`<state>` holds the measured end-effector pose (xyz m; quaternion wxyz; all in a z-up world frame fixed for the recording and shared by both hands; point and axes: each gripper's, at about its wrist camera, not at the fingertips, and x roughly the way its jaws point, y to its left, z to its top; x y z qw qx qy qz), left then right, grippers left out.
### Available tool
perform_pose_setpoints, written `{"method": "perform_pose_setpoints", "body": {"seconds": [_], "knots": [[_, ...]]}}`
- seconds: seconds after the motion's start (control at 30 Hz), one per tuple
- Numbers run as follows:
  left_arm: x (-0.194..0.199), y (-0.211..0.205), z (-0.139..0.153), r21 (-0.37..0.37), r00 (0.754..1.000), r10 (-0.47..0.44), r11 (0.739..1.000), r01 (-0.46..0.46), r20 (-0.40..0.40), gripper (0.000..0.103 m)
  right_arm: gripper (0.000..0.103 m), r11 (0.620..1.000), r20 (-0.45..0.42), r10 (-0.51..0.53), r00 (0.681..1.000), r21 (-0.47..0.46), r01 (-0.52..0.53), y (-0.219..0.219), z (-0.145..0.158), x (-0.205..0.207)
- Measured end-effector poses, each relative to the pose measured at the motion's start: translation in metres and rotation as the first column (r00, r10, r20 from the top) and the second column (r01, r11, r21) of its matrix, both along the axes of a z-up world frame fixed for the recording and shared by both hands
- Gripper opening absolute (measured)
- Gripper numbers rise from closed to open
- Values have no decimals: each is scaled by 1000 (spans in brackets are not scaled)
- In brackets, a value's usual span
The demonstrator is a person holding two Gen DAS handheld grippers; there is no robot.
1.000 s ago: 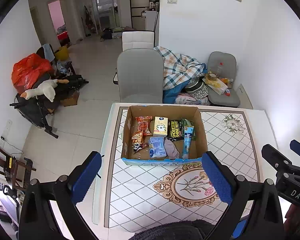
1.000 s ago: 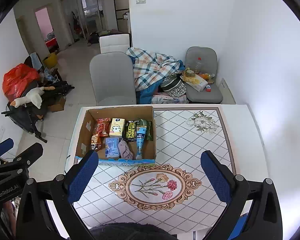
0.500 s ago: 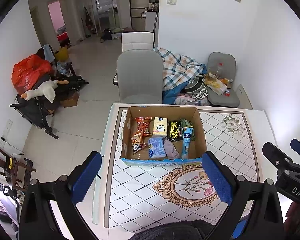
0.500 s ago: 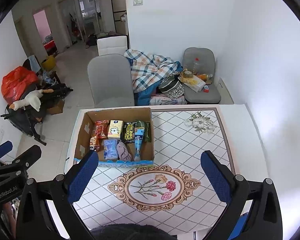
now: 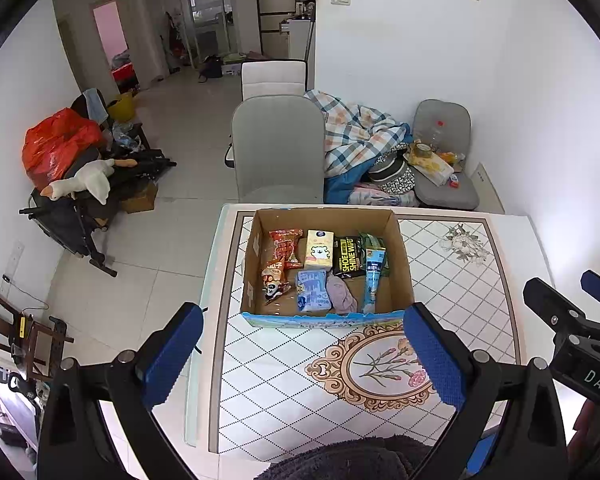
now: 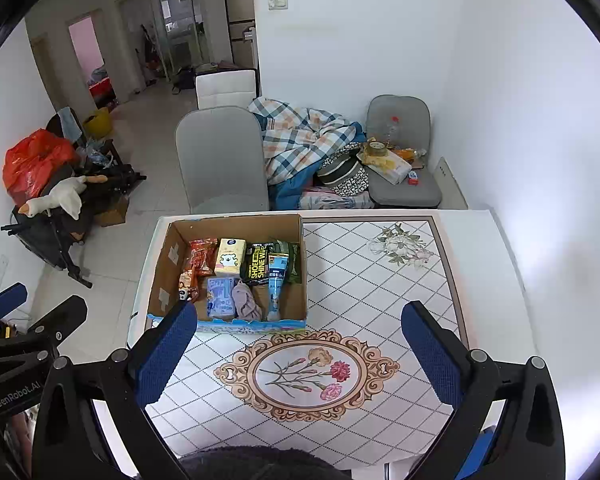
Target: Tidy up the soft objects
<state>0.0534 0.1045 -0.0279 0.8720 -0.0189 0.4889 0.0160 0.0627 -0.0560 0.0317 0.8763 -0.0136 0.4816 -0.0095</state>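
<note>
An open cardboard box (image 5: 401,248) stands on the table's far left part; it also shows in the right wrist view (image 6: 162,268). Inside lie red snack packets (image 5: 284,248), a yellow tissue pack (image 5: 319,255), a black shoe-wipes pack (image 5: 348,257), a blue tube (image 5: 373,280), a blue pack (image 5: 313,290) and a mauve cloth (image 5: 341,294). My left gripper (image 5: 302,354) is open and empty, well in front of the box. My right gripper (image 6: 298,356) is open and empty over the table's flower medallion (image 6: 306,372). A dark fuzzy thing shows at the bottom of both views.
The table (image 6: 480,264) has a diamond-patterned top and stands against the white wall on the right. A grey chair (image 5: 278,148) stands behind the box. A plaid blanket (image 5: 356,132) and a cluttered seat (image 5: 444,168) lie beyond. A stroller with a toy goose (image 5: 84,182) stands at left.
The right wrist view has pulled back slightly, so the box and table sit a little farther off. The left view is nearly the same. Both grippers stay open.
</note>
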Motion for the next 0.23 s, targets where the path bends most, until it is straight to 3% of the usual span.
{"method": "perform_pose_setpoints", "body": {"seconds": [0.23], "knots": [[-3,4,0,-2,1000,13,1000,-13,2,103,103,1000,7,9,1000,-6,-9,4,0,1]]}}
